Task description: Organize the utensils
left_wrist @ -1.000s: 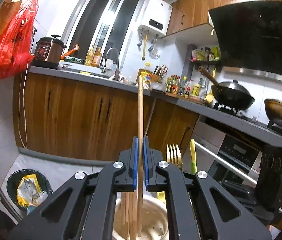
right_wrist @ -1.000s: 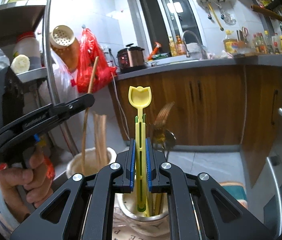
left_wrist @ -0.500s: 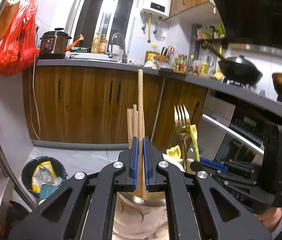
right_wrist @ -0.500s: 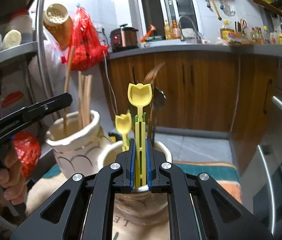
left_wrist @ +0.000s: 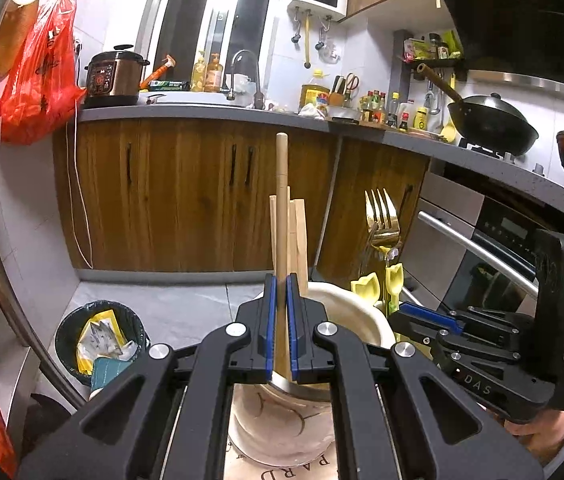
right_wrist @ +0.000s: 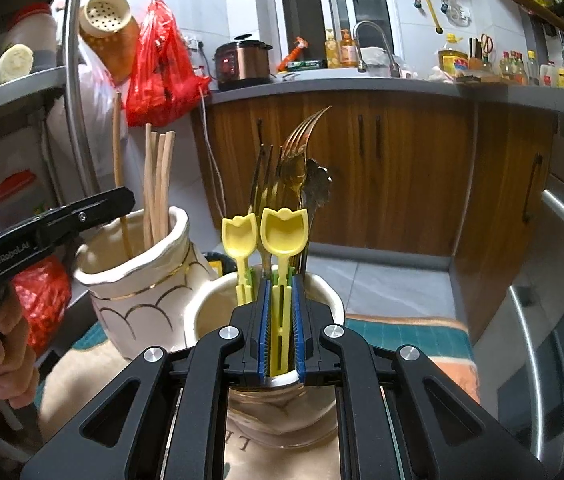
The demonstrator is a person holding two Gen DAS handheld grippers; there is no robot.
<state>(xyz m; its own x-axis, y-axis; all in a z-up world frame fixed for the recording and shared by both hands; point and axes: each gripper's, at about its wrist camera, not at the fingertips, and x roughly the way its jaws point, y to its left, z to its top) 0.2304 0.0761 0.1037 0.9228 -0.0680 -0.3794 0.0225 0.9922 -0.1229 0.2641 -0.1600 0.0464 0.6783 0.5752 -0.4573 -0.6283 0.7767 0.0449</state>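
Both claws have sunk toward their pots, the left gripper clamped on a round chopstick above the scalloped vase, the right gripper pinching a yellow spoon over the white holder, where an early release could, I judge, tip either utensil out.
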